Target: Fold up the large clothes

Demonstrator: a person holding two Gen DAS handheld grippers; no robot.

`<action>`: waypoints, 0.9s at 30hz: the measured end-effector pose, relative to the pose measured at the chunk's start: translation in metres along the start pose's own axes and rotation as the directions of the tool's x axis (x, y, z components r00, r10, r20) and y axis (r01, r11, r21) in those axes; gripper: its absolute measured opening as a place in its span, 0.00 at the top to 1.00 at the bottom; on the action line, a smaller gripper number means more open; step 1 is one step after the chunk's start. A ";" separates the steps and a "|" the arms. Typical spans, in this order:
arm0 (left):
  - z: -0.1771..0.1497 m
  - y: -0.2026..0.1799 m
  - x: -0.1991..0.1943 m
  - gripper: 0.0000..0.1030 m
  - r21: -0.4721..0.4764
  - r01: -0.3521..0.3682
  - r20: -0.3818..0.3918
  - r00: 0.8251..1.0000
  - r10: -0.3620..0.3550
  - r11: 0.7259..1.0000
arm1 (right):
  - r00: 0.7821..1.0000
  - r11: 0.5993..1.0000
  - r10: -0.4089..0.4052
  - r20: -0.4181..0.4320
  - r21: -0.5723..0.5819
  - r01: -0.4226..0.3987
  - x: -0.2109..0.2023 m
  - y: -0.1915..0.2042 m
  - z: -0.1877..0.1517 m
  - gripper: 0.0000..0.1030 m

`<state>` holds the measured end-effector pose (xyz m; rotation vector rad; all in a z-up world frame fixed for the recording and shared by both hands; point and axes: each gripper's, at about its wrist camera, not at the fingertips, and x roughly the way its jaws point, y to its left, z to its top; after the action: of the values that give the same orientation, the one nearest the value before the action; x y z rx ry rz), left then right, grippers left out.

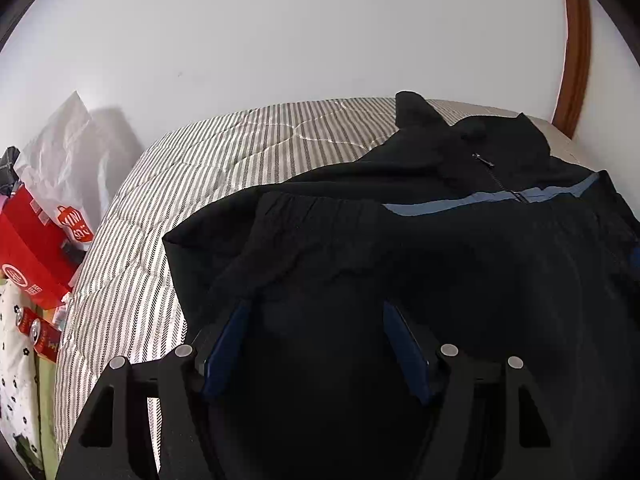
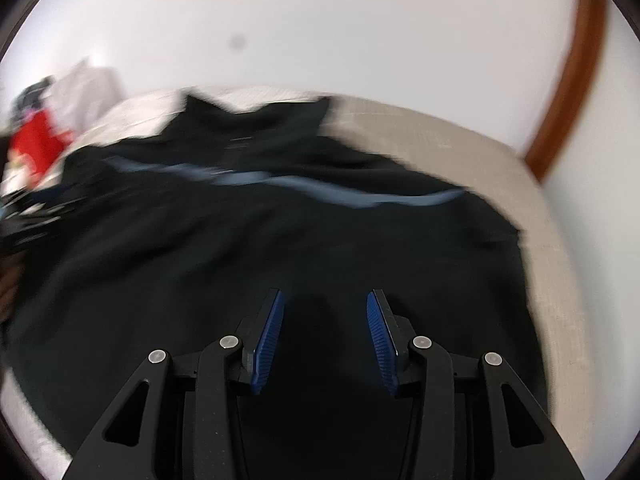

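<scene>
A large black zip-up jacket (image 1: pixel 420 240) with a light blue chest stripe (image 1: pixel 480 202) lies on the bed, collar toward the wall; its lower part is folded up over the chest. My left gripper (image 1: pixel 316 304) is open, fingers low over the black fabric, holding nothing. In the blurred right wrist view the same jacket (image 2: pixel 280 232) and stripe (image 2: pixel 340 194) fill the middle. My right gripper (image 2: pixel 325 298) is open just above the fabric, holding nothing.
The bed has a striped grey-and-white quilt (image 1: pixel 168 208) and stands against a white wall. Red bags (image 1: pixel 32 240), a white bag (image 1: pixel 68 152) and red cans (image 1: pixel 40 332) sit to the left. A brown wooden frame (image 1: pixel 576 52) is at right.
</scene>
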<state>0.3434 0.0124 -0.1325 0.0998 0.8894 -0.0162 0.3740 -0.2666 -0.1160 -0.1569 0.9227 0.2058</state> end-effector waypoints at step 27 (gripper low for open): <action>-0.133 0.088 -0.129 0.34 -0.127 0.052 -0.067 0.996 -0.061 0.991 | 0.998 0.996 -0.054 0.045 -0.069 0.057 -0.076 0.098 -0.122 0.58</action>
<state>0.1644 0.1087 -0.1083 -0.0418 0.9613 -0.0096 0.2118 -0.2066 -0.1320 -0.2415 0.8680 0.1897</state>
